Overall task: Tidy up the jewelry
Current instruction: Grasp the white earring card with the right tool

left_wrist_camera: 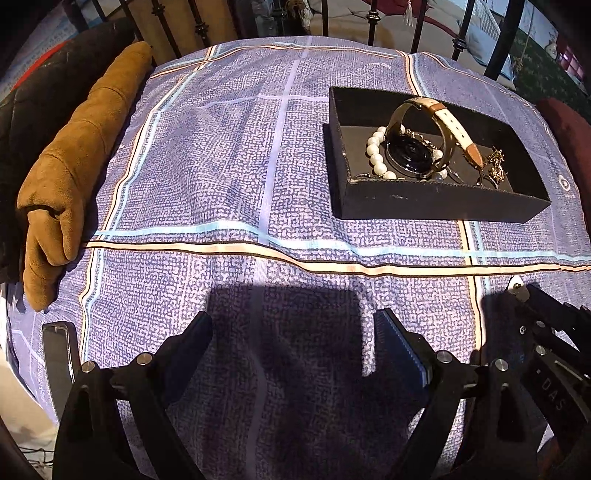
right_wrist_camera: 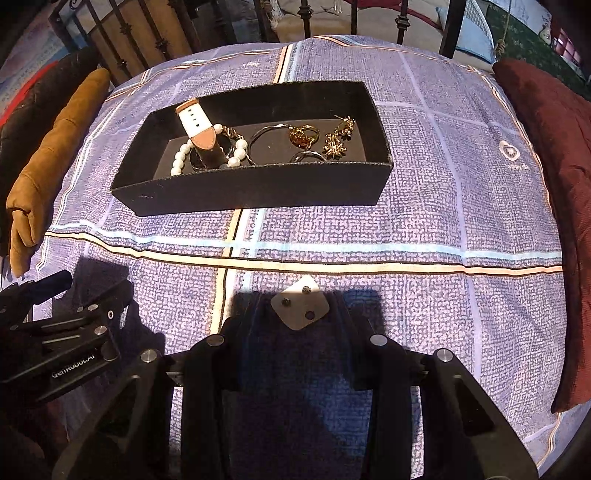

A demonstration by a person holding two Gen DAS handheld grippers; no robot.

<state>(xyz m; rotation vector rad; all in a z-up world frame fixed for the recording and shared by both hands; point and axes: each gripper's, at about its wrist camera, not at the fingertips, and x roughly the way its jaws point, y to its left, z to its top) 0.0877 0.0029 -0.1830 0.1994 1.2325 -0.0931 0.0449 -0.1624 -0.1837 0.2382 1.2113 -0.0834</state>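
Observation:
A black open box (right_wrist_camera: 258, 192) lies on the blue checked cloth (right_wrist_camera: 424, 229). In it are a watch with a white and brown strap (right_wrist_camera: 197, 127), a pearl bracelet (right_wrist_camera: 181, 157), gold earrings (right_wrist_camera: 338, 138) and rings (right_wrist_camera: 303, 134). My right gripper (right_wrist_camera: 295, 314) hovers over the cloth in front of the box, shut on a small pale card (right_wrist_camera: 299, 308) that carries three studs. In the left wrist view the box (left_wrist_camera: 424, 203) is at the upper right, with the watch (left_wrist_camera: 424, 147) leaning inside it. There my left gripper (left_wrist_camera: 291, 332) stands open with nothing in it, and the right gripper (left_wrist_camera: 524, 295) is beside it.
A tan suede cushion (left_wrist_camera: 74, 177) lies along the cloth's left edge and a dark red cushion (right_wrist_camera: 554, 184) along the right. Black iron bars (right_wrist_camera: 402, 22) stand behind. A dark flat slab (left_wrist_camera: 59, 354) lies at the near left corner.

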